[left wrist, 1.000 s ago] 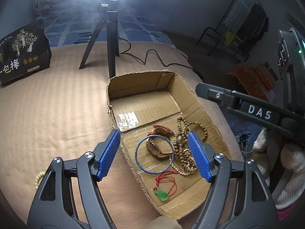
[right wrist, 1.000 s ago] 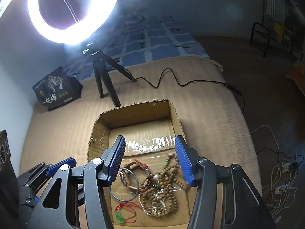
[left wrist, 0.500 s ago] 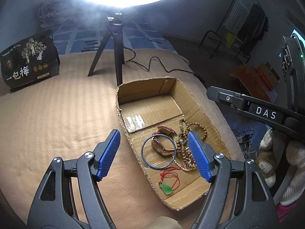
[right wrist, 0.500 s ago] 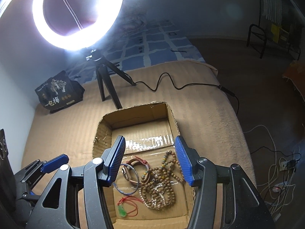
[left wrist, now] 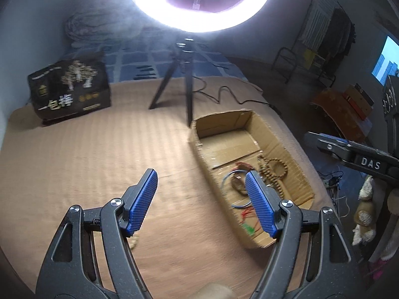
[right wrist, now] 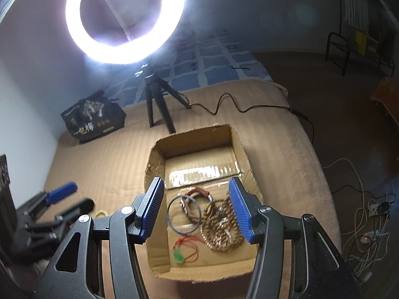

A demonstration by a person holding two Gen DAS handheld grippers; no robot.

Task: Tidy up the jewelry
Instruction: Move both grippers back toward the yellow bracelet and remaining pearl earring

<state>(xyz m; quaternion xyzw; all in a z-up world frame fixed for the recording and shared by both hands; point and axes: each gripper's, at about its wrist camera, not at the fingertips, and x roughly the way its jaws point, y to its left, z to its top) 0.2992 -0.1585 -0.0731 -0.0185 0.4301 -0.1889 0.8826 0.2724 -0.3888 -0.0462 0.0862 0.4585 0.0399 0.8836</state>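
Observation:
An open cardboard box (right wrist: 194,134) (left wrist: 222,124) lies on the tan bed. Inside it are a blue bangle (right wrist: 184,214) (left wrist: 233,189), a brown strap bracelet (right wrist: 197,196), a heap of wooden beads (right wrist: 222,226) (left wrist: 273,168) and a green pendant on red cord (right wrist: 178,254) (left wrist: 249,229). My right gripper (right wrist: 195,183) hangs open and empty above the box. My left gripper (left wrist: 200,177) is open and empty over the blanket left of the box. A pale bead bracelet (right wrist: 99,213) (left wrist: 133,243) lies on the blanket beside the left gripper.
A ring light on a black tripod (left wrist: 187,79) (right wrist: 154,99) stands behind the box, its cable (right wrist: 224,99) trailing right. A black printed bag (left wrist: 69,92) sits far left. The bed's edge (right wrist: 311,149) drops off at right, with cords on the floor.
Both grippers have risen and drawn back, so the box looks smaller. The left gripper has swung left, from over the box to over the blanket. Neither jaw moved.

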